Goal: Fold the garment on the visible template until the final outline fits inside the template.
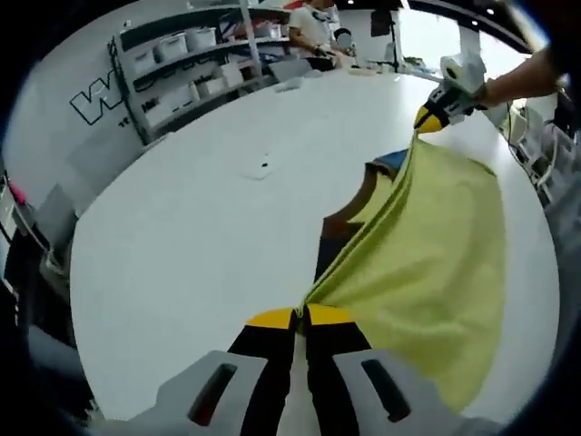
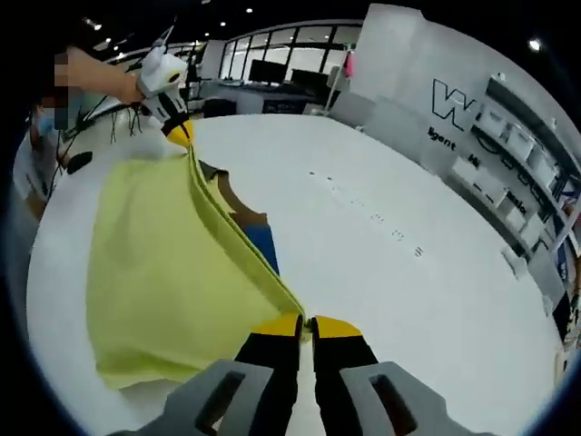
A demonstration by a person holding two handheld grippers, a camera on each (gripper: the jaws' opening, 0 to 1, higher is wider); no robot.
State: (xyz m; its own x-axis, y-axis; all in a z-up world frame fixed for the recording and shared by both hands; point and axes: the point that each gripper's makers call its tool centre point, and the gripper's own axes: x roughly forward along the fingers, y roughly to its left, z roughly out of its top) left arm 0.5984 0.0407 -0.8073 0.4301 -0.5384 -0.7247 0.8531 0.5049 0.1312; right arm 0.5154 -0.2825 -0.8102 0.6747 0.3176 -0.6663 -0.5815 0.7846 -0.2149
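Garment: we see a yellow-green garment (image 1: 436, 263) stretched above the white table (image 1: 200, 236), held up between our two tools; its lower part hangs down to the table.
Left gripper: in the left gripper view, the left gripper (image 1: 301, 317) has its yellow-tipped jaws pressed together on one end of the garment's upper edge.
Right gripper: in the right gripper view, the right gripper (image 2: 307, 324) has its jaws clamped on the other end of the same edge.
Template: a piece with brown and blue areas (image 2: 257, 232) lies on the table just beside the hanging cloth, partly hidden by it.
Background: shelves with white boxes (image 1: 182, 73) stand behind the table, and a person (image 1: 313, 27) is at the far side.
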